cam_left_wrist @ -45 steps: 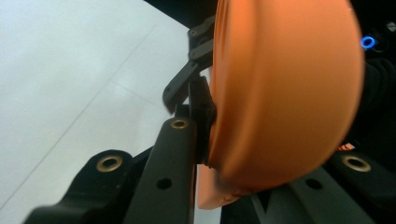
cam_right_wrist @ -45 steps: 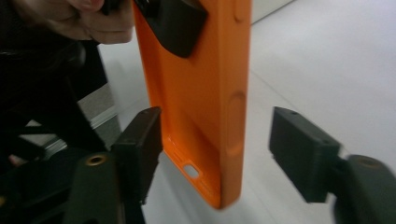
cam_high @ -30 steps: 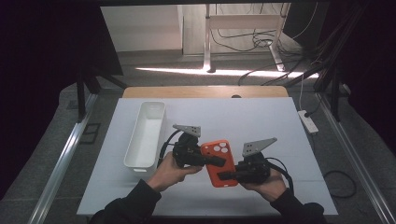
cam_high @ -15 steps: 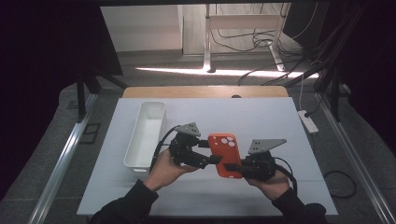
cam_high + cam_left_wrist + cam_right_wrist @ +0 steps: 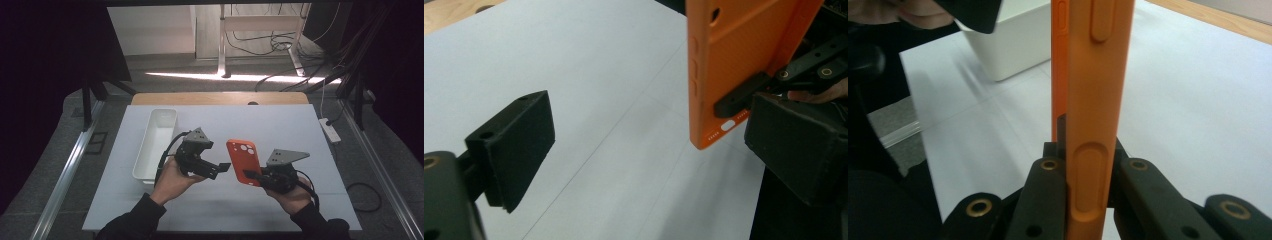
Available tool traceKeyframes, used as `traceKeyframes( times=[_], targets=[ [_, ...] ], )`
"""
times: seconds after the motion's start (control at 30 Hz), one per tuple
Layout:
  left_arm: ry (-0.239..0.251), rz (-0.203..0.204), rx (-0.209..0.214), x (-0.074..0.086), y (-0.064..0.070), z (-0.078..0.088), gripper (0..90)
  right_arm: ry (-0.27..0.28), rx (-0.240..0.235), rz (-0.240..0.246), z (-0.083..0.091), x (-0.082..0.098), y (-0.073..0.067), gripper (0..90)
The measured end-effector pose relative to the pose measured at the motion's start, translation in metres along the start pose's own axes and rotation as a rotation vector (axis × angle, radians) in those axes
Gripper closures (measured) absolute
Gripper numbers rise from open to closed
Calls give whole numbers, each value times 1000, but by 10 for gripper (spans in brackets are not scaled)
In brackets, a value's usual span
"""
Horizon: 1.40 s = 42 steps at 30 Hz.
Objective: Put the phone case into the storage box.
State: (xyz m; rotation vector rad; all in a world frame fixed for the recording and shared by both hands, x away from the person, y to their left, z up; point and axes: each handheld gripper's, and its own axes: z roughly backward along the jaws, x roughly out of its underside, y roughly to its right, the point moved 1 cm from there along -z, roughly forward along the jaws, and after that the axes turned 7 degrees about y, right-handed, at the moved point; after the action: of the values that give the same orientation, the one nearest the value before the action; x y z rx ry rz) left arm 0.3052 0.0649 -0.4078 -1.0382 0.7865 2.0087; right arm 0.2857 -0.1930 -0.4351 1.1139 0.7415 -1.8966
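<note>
An orange phone case point(image 5: 242, 160) stands on edge above the white table, camera cutout uppermost. My right gripper point(image 5: 253, 175) is shut on its lower end; in the right gripper view the case point(image 5: 1095, 100) rises straight up from between the clamped jaws point(image 5: 1088, 185). My left gripper point(image 5: 220, 169) sits just left of the case and is open. Its jaws have just been opening, and in the left gripper view point(image 5: 654, 145) its pads stand wide apart with bare table between them. The case point(image 5: 734, 65) hangs beyond the right-hand pad point(image 5: 794, 145), untouched by it.
A long white bin point(image 5: 155, 145) lies on the table to the left of my left hand, seen also in the right gripper view point(image 5: 1013, 40). A white power strip point(image 5: 330, 129) rests at the table's right edge. A wooden strip point(image 5: 215, 98) runs along the far side.
The left gripper let go of the case and its jaws opened wide. The case, formerly lying flat between both grippers, now stands more upright in the right gripper alone.
</note>
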Motion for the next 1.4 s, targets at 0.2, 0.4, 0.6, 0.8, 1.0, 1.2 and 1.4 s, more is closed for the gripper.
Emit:
traceKeyframes(
  times=[0.2, 0.4, 0.6, 0.8, 1.0, 1.2, 1.4],
  targets=[
    [-38, -13, -12, 0, 5, -3, 153, 3, 16, -2, -1, 1, 0, 854],
    [-40, -12, 18, 0, 7, -5, 270, -14, 30, 8, -4, 2, -2, 854],
    [-48, -6, 20, 0, 9, -8, 455, -24, 29, 16, -8, 2, -4, 854],
    [-33, 26, 22, 1, 7, -7, 655, -32, 30, 30, -9, 3, -7, 853],
    [-48, 36, 28, 1, 9, -9, 803, -44, 35, 41, -12, 3, -9, 853],
    [-48, 79, 32, 4, 6, -10, 882, -55, 41, 45, -12, 4, -8, 853],
    [-26, 131, 48, 5, 5, -10, 892, -61, 44, 31, -14, 6, -5, 846]
  ],
)
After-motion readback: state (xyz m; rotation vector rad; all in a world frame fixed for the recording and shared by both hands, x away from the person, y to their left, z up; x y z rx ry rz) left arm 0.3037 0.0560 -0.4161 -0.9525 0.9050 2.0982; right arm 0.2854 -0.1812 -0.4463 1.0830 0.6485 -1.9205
